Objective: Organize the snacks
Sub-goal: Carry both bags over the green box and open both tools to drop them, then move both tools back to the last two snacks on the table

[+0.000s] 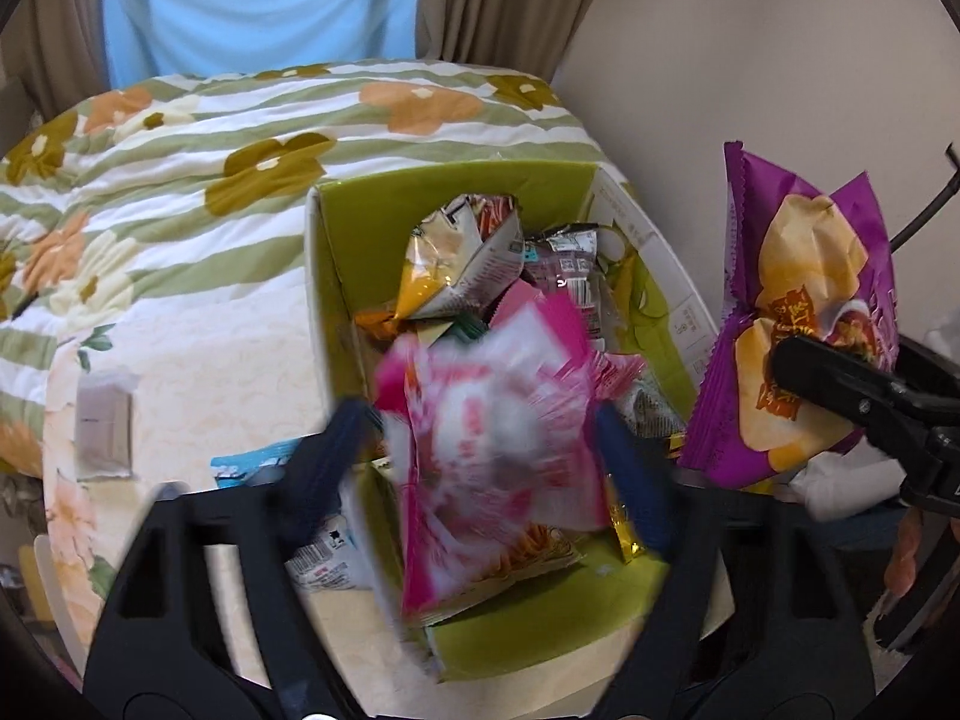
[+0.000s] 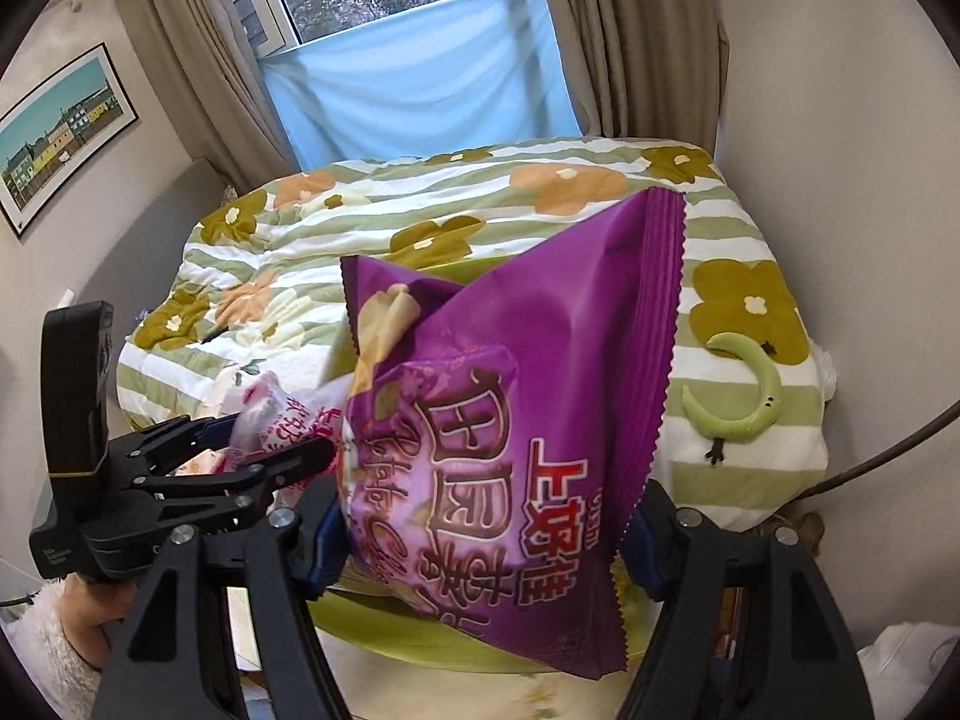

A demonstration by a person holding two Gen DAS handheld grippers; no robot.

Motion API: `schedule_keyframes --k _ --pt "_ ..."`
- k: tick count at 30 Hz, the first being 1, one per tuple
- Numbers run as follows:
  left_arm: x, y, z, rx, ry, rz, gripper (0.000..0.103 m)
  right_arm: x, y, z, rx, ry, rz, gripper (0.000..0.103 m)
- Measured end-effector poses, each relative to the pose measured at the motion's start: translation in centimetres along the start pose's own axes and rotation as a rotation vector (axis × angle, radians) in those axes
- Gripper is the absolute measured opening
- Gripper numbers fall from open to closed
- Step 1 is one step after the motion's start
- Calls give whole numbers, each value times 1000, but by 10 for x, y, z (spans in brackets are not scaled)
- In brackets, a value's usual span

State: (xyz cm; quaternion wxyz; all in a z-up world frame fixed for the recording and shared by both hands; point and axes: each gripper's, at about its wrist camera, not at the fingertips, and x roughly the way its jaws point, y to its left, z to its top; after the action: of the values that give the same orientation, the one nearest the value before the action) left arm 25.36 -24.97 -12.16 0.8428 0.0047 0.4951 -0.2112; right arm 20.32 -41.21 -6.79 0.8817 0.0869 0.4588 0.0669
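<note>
Here, the pink snack bag sits blurred between the left gripper fingers, above the green cardboard box. The blue pads stand spread wide, clear of the bag on both sides as far as the blur lets one tell; no pinch visible.

Purple chip bag held up in the right gripper, both pads pressing its lower sides. In the left wrist view the same bag hangs just right of the box, upright, crumpled at the middle.

Box: open-topped, green inside, white outside, standing on a bed. Holds several packets, among them a silver-and-orange packet toward the far side and a small pink-and-silver one beside it. Gold wrapper at the near right corner.

Surface: quilt with green stripes and brown and orange flowers over the far half of the bed; nearer, a pale cream sheet. On the sheet, left of the box, a small grey packet; a blue-and-white packet by the box's near left corner, partly behind the left finger.

Room: beige curtains, light-blue cloth across the lower window, framed picture on the left wall. A green crescent plush lies on the quilt's right edge. A fluffy white sleeve shows behind the left gripper.
</note>
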Motion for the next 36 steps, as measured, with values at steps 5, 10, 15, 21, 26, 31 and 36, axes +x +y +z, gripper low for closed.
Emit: schedule_keyframes --k 5,10,15,21,26,31,36 --pt "-1 -9 -13 48 0 95 102 1 -14 -5 -14 1 7 70" --pt "-13 -1 -28 21 -13 61 102 4 -13 -8 -59 4 22 70" --pt "-23 3 -30 -11 -26 76 102 19 -13 8 -74 33 45 70" --pt "-24 12 -28 -59 -26 83 102 61 -13 24 -96 138 55 75" --pt "-26 16 -34 -74 -31 96 102 65 -10 20 -146 106 24 103" --pt "-27 18 -38 -59 -37 145 102 44 -13 5 -141 27 30 103" --pt "-31 18 -38 -47 -48 178 102 27 -10 -1 -146 -26 10 103"
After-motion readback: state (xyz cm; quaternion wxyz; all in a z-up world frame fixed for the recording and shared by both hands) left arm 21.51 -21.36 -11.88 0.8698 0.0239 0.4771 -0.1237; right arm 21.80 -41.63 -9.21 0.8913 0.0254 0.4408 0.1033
